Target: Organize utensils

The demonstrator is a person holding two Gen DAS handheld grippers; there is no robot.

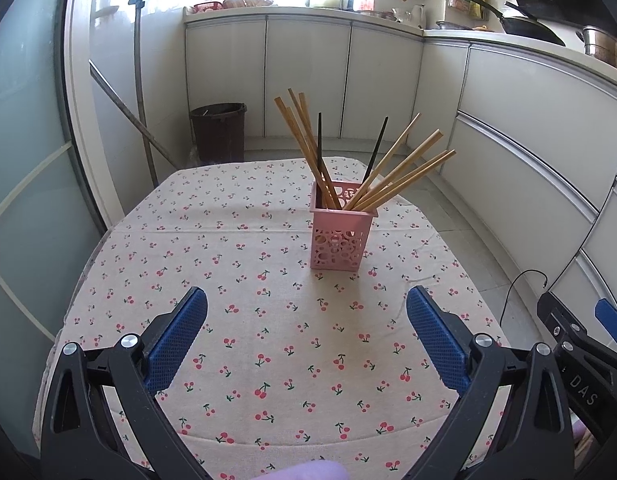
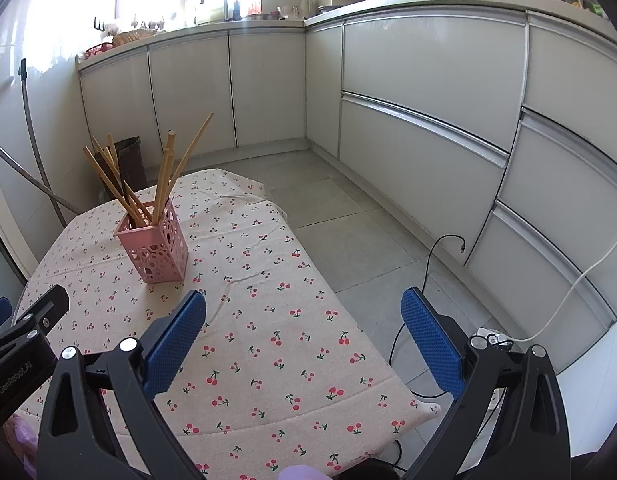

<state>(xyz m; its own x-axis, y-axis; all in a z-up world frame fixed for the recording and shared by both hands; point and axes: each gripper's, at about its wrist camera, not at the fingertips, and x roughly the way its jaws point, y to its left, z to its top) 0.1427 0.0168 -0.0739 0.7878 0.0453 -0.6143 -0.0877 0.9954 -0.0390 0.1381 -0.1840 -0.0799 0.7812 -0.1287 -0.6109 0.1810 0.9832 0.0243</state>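
Observation:
A pink perforated holder [image 1: 339, 238] stands upright on the cherry-print tablecloth [image 1: 244, 280], with several wooden chopsticks [image 1: 396, 178] and two black ones [image 1: 319, 140] sticking out of it. My left gripper [image 1: 307, 312] is open, short of the holder, nothing between its blue pads. In the right wrist view the same holder [image 2: 156, 250] stands far left with its chopsticks [image 2: 164, 176]. My right gripper [image 2: 304, 312] is open and empty over the table's right edge. The right gripper's body [image 1: 580, 360] shows at the lower right of the left view.
White kitchen cabinets [image 2: 420, 92] curve round the back and right. A dark bin [image 1: 219, 132] and a leaning mop handle [image 1: 139, 80] stand behind the table. Cables [image 2: 436, 264] trail on the grey tiled floor right of the table. A glass sliding door [image 1: 24, 160] is at left.

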